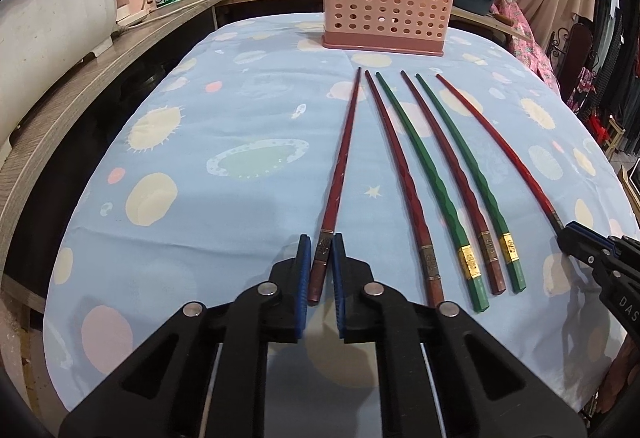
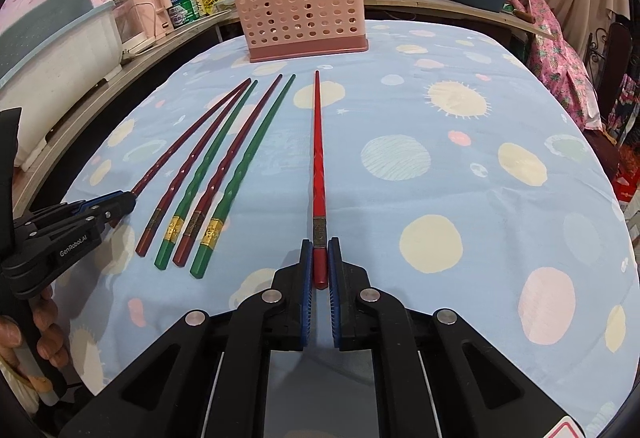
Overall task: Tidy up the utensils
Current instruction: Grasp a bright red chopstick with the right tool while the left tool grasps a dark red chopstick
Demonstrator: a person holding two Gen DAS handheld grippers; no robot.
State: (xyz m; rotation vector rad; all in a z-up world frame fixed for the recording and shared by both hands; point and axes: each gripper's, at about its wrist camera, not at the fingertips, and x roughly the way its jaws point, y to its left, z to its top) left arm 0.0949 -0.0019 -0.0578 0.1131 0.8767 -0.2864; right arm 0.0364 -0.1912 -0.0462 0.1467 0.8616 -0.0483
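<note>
Bright, even indoor light, sharp throughout. Soft shadows fall beneath the tongs. Fisheye bends the surface [image 1: 240,110] edges; corners go black.

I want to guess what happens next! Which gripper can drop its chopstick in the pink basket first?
Probably about even: the left gripper grips a dark red chopstick, the right gripper a bright red chopstick, both pointing at the pink basket.

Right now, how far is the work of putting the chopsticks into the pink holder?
Done: nothing seems stored yet; no table chopstick stands in the pink holder, though its small end compartment is hard to see.
In hand: the left gripper is shut on the leftmost dark red chopstick, and the right gripper is shut on the bright red chopstick. Both still lie on the cloth.
Left: four chopsticks, two green and two dark red, remain between them.
</note>
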